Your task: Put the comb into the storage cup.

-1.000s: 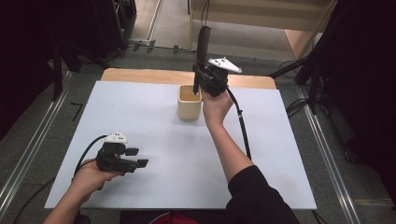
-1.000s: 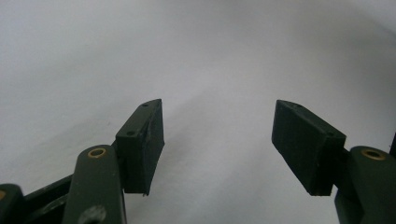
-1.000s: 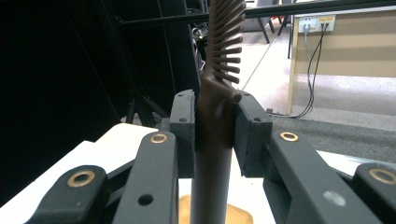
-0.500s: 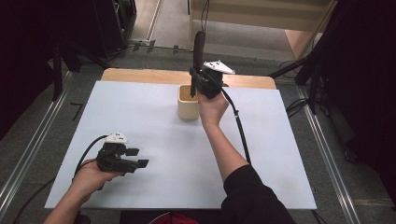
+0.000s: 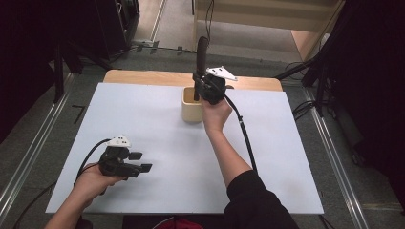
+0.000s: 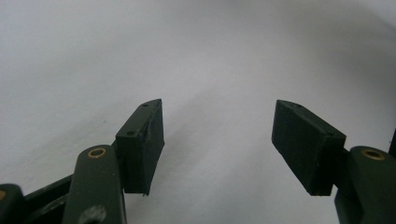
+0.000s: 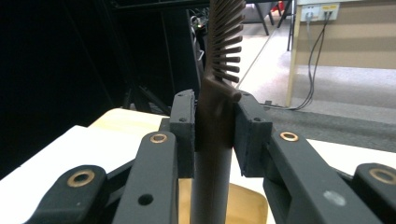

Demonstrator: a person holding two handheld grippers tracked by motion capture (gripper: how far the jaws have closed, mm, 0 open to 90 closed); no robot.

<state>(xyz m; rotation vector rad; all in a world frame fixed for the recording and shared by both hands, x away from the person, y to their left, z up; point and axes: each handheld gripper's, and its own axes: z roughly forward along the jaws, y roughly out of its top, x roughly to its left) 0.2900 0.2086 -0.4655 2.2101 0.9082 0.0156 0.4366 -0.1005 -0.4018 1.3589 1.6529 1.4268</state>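
A dark brown hair brush [image 5: 202,50] stands upright over a beige cup [image 5: 192,109] at the back middle of the white table top [image 5: 157,143]. My right gripper [image 5: 197,87] is shut on the brush's stem. The lower handle end reaches down into the cup's mouth. In the right gripper view both pads clamp the brush [image 7: 224,46] just below its bristles, and the cup [image 7: 247,205] lies beneath. My left gripper [image 5: 141,161] rests low at the front left, jaws open with nothing between them. Bare white surface lies under my left gripper [image 6: 217,140].
A wooden table edge [image 5: 143,76] shows behind the white top. Metal rails [image 5: 33,152] run along the floor on both sides. The right gripper's cable [image 5: 243,133] trails along the forearm over the table.
The right gripper has shifted slightly to the left with the brush, staying over the cup. The left hand and gripper have kept still.
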